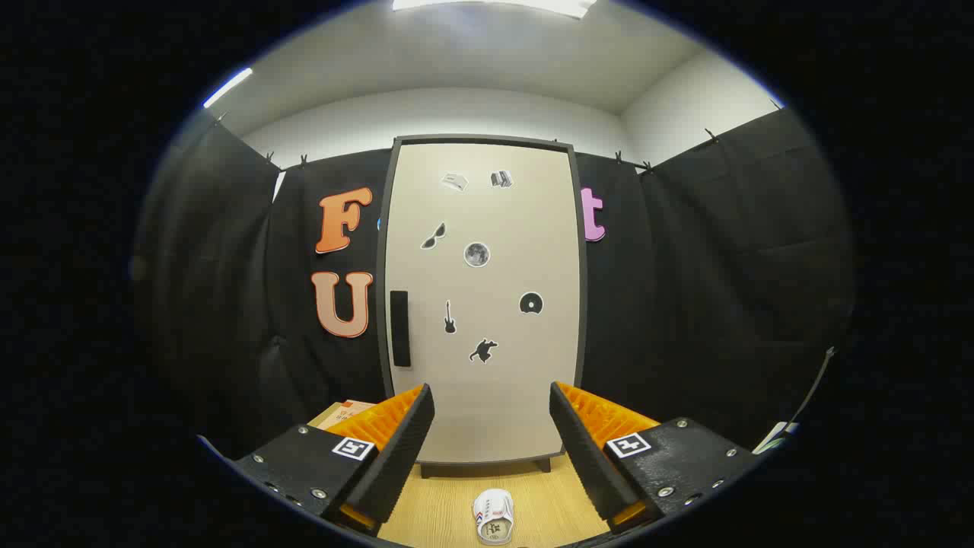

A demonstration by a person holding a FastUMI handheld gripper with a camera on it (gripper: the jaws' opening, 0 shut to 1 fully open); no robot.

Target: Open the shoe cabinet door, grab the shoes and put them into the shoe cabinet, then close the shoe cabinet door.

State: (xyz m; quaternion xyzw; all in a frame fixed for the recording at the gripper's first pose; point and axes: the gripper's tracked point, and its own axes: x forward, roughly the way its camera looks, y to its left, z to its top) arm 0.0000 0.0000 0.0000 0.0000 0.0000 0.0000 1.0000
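Gripper view looks straight at the shoe cabinet, which stands upright at 12 o'clock beyond the fingers, on the far part of the bench. Its pale door is closed, flush inside a dark frame, and takes up the whole front. A dark vertical handle sits near the door's edge at 9 o'clock, about mid-height. Small stickers are scattered over the door face. The cabinet's bottom edge rests on short dark feet, with a thin shadowed gap above the wood.

A white shoe lies on the bench at 6 o'clock, between the two fingers and closer to the camera than the cabinet, toe pointing toward the door. A strip of bare wood separates shoe and cabinet; they are apart.

The gripper is spread wide, holding nothing, its fingers angled out at 7 and 5 o'clock with the shoe in the open lane between them and touching neither.

At 8 o'clock, just behind the left finger, the corner of a cardboard box rests on the bench beside the cabinet. Black cloth walls close in both sides of the cabinet at 9 and 3 o'clock, leaving little room either side. A thin cable hangs at 4 o'clock. Overhead, a white ceiling with a light panel at 12 o'clock.
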